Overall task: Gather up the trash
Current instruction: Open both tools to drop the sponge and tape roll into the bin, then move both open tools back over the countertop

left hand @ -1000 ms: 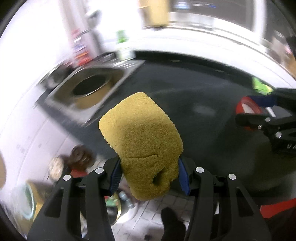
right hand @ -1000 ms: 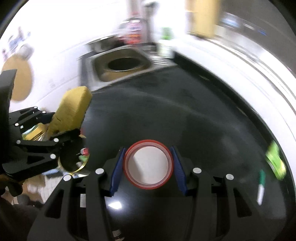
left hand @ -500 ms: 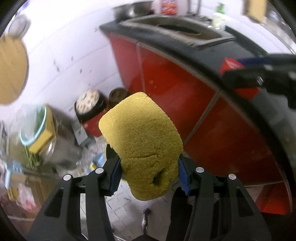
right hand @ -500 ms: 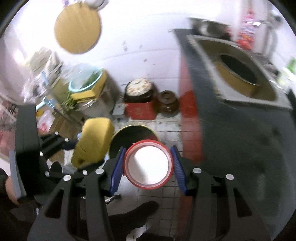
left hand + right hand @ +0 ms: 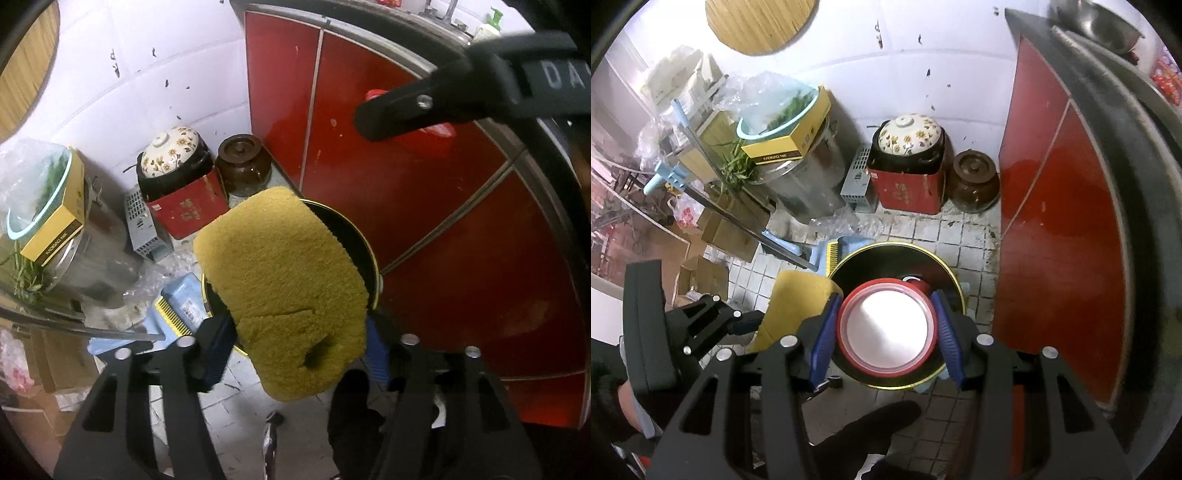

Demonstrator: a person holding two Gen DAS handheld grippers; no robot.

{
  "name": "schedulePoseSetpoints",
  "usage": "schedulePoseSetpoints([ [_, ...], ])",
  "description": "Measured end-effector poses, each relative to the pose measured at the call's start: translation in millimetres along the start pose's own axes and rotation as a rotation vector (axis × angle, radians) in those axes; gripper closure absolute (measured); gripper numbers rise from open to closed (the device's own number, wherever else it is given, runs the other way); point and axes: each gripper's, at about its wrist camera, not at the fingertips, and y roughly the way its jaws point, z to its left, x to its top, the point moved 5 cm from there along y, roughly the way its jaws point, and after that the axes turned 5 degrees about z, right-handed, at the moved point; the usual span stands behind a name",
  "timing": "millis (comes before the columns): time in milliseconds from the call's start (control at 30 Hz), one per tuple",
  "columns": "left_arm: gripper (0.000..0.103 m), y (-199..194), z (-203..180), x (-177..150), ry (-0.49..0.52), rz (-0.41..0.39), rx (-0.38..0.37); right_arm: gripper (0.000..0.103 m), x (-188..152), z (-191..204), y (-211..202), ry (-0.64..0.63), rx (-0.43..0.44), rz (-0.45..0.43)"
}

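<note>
Sponge (image 5: 284,291) sits mid-frame between the left tongs (image 5: 299,350), whose jaws are opening, over the black bin (image 5: 369,254). Centre of the right view, the right tongs (image 5: 886,328) are opening too around a red-rimmed cup (image 5: 886,325). I'd keep both squarely above the bin's rim so neither piece lands on the floor tiles (image 5: 956,236).

Flowered pot (image 5: 908,142) tops red box (image 5: 907,190) beside brown jar (image 5: 973,181)

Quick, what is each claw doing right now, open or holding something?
Left gripper: jaws opening, yellow sponge between them.
Right gripper: jaws opening, red-rimmed cup between them.
</note>
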Motion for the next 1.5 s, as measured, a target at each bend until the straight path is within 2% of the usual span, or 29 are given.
schedulePoseSetpoints([
  [33,0.027,2.8,2.1,0.2,-0.001,0.000,0.006,0.026,2.9,-0.8,5.8,0.004,0.002,0.010],
  [67,0.019,4.0,4.5,0.5,-0.003,0.000,0.014,0.023,4.8,-2.9,8.8,0.011,-0.009,0.006],
  [200,0.018,10.7,8.2,-1.7,-0.019,0.013,0.011,0.023,7.9,-4.6,13.1,0.016,0.008,0.015],
  [400,0.017,2.5,2.4,-1.1,-0.022,0.010,0.018,0.023,-3.3,-8.0,-7.3,0.024,0.003,-0.002],
  [533,0.017,-13.7,-7.4,6.2,0.028,-0.006,0.036,0.023,-15.9,-13.8,-42.8,0.060,-0.002,-0.033],
  [633,0.017,-35.0,-23.1,14.6,0.085,-0.033,0.051,0.019,-30.9,-21.0,-84.0,0.091,-0.025,-0.083],
  [800,0.012,-90.4,-83.1,38.6,0.235,-0.108,0.069,0.018,-80.7,-48.5,-178.6,0.207,-0.093,-0.193],
  [900,0.011,-117.7,-129.4,51.4,0.318,-0.149,0.037,0.016,-126.6,-71.8,-235.6,0.287,-0.168,-0.257],
  [1000,0.011,-141.4,-196.4,61.0,0.416,-0.169,-0.041,0.016,-185.5,-98.4,-291.2,0.398,-0.262,-0.322],
  [1133,0.011,-166.4,-284.7,61.8,0.572,-0.188,-0.138,0.016,-282.0,-130.2,-358.7,0.589,-0.398,-0.403],
  [1300,0.011,-189.7,-412.1,35.8,0.802,-0.198,-0.248,0.016,-407.7,-154.2,-419.1,0.815,-0.529,-0.466],
  [1400,0.011,-200.3,-476.4,9.4,0.884,-0.175,-0.309,0.016,-487.1,-158.1,-441.8,0.941,-0.590,-0.479],
  [1500,0.011,-207.9,-527.5,-15.9,0.942,-0.158,-0.330,0.016,-547.0,-154.6,-453.8,1.026,-0.626,-0.483],
])
